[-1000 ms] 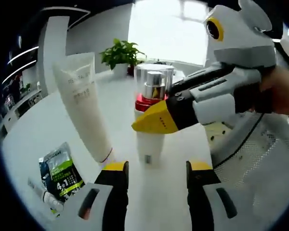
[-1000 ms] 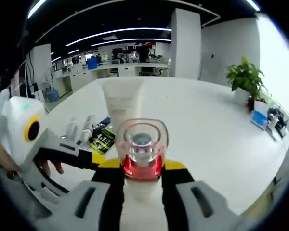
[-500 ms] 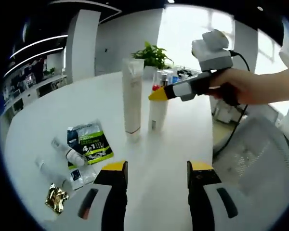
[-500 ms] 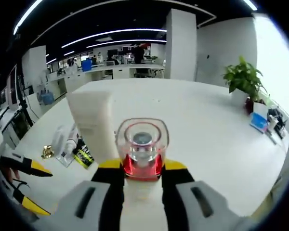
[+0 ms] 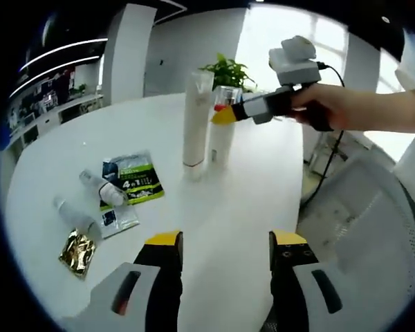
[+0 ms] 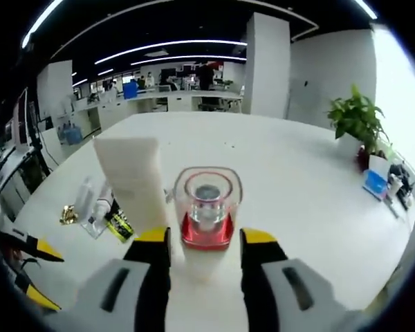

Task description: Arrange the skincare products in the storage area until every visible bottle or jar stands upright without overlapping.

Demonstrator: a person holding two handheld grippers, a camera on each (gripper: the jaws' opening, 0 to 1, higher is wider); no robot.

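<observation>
A white pump bottle (image 6: 206, 214) with a red collar and clear cap stands upright on the white table (image 6: 297, 180). My right gripper (image 6: 205, 238) is open, a jaw on each side of the bottle with a small gap. Close on the bottle's left a tall white tube (image 6: 134, 185) stands on its cap. In the left gripper view the tube (image 5: 193, 121) and bottle (image 5: 220, 135) stand side by side at the far end, with the right gripper (image 5: 224, 115) at the bottle's cap. My left gripper (image 5: 226, 242) is open and holds nothing, well short of them.
Lying flat on the table's left part are a green-and-black sachet (image 5: 135, 181), two small clear bottles (image 5: 101, 189) (image 5: 73, 215) and a gold packet (image 5: 76, 250). A potted plant (image 5: 228, 69) stands at the far edge. A mesh office chair (image 5: 360, 207) is on the right.
The right gripper's jaws have spread off the pump bottle, which stays standing beside the tube. The left gripper has drawn back from the pair.
</observation>
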